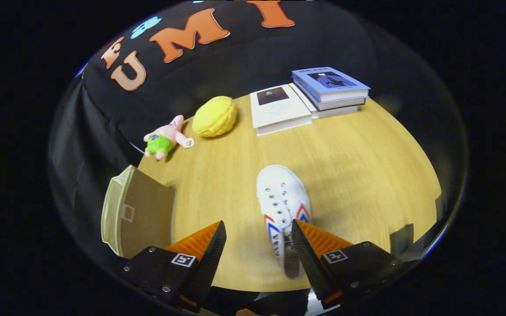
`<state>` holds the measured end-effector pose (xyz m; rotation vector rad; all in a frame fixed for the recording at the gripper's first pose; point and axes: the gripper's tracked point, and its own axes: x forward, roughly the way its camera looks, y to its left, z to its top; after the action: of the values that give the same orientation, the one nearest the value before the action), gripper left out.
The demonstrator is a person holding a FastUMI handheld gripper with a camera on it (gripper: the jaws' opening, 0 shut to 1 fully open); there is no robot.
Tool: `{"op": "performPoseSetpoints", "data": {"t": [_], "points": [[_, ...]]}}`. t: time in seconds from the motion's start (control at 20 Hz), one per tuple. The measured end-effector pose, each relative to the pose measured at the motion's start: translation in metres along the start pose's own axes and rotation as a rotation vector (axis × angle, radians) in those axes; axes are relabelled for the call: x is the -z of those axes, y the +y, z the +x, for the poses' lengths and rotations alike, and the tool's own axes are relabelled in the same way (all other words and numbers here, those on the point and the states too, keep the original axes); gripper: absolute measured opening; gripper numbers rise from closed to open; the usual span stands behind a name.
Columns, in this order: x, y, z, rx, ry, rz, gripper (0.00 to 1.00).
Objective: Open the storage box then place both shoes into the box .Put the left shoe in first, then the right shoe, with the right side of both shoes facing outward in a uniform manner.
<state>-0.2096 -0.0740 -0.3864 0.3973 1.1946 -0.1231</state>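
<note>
Below, the gripper [258, 243] gapes over a white shoe [283, 210], its side lettering seemingly too blurred to read.

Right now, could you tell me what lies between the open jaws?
In the gripper view, the white shoe lies heel-end between the jaws, close against the right one; bare table fills the rest.
</note>
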Motion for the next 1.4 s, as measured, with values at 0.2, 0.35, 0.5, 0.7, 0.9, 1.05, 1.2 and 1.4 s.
{"op": "performPoseSetpoints", "data": {"t": [0.2, 0.35, 0.5, 0.7, 0.9, 1.05, 1.2, 1.4], "points": [[0.022, -0.050, 0.021, 0.084, 0.055, 0.003, 0.89], [0.037, -0.061, 0.036, 0.081, 0.095, 0.002, 0.89], [0.040, -0.069, 0.054, 0.089, 0.092, -0.009, 0.88], [0.038, -0.063, 0.063, 0.035, 0.081, -0.023, 0.87], [0.042, -0.047, 0.074, -0.013, 0.103, 0.023, 0.39], [0.042, -0.048, 0.063, 0.000, 0.107, 0.042, 0.25], [0.041, -0.043, 0.060, 0.017, 0.113, 0.134, 0.12], [0.036, -0.028, 0.051, 0.006, 0.110, 0.138, 0.12]]}}
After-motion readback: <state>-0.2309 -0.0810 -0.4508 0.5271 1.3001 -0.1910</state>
